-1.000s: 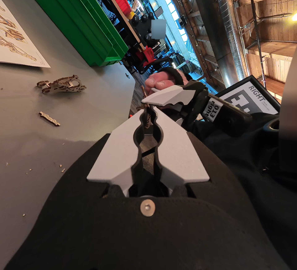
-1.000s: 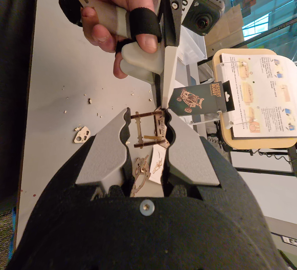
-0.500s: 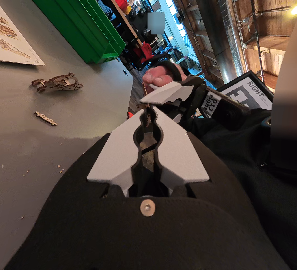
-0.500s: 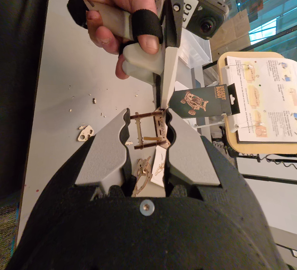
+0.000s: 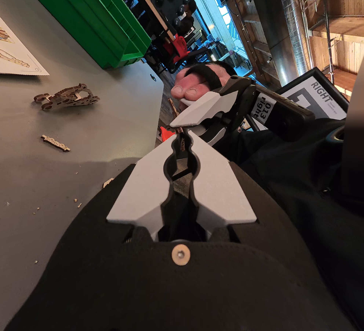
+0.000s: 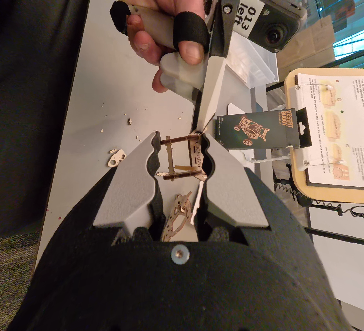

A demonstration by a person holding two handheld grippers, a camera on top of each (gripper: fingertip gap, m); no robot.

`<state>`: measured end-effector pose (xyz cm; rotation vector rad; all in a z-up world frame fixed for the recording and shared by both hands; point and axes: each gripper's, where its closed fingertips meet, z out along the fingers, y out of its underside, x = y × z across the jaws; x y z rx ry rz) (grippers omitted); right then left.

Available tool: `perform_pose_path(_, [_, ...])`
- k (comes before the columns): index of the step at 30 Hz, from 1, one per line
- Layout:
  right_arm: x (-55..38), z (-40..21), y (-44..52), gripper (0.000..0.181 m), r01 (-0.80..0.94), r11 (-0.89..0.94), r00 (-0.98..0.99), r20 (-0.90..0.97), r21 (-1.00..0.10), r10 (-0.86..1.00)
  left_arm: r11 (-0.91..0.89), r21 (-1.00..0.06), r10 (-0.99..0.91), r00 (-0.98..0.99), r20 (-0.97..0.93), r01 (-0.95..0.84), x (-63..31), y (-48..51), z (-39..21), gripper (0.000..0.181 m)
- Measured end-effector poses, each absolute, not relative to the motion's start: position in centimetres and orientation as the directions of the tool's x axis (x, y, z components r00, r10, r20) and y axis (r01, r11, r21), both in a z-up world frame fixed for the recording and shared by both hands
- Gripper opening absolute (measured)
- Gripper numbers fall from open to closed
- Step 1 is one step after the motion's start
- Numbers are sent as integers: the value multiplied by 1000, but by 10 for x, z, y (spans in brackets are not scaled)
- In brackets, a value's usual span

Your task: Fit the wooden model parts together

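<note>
The grey bench (image 6: pixel 122 77) lay below both tongs, strewn with wood chips. On it sat a loose chassis (image 5: pixel 67 96), a small strip (image 5: pixel 55 142) and a flat plate (image 6: pixel 116 157), all well apart from the work.

The right tongs (image 6: pixel 180 140) stood part open, spanning a small wooden frame (image 6: pixel 182 161) held in the air above the bench, its rods touching both fingers. The left tongs (image 5: pixel 180 138) were nearly closed, pinching the frame's thin edge at their tips.

The frame looked frail. Too hard a squeeze by the right tongs might snap a rod or pop a joint. A twist between the two grips could crack the edge, or let the frame drop.
</note>
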<state>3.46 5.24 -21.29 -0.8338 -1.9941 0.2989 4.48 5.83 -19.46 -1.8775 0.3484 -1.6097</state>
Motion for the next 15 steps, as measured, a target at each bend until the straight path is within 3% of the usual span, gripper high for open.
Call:
perform_pose_path(1, [35,-214,53,39,439,739,-346,663,-511,664,-766,-613,-575,218,788,196,45,58,-195,1])
perform_pose_path(5, [33,-212,52,39,443,706,-325,634,-553,701,-768,-602,-568,202,798,219,43,59,-194,1])
perform_pose_path(9, [39,-204,55,72,472,673,-318,603,-569,732,-770,-594,-563,188,805,234,44,60,-191,1])
perform_pose_path(12, [53,-200,66,74,491,654,-315,582,-576,749,-776,-585,-558,175,811,235,42,59,-190,1])
perform_pose_path(15, [57,-206,67,62,485,683,-347,597,-546,723,-783,-577,-555,156,817,233,44,58,-189,1])
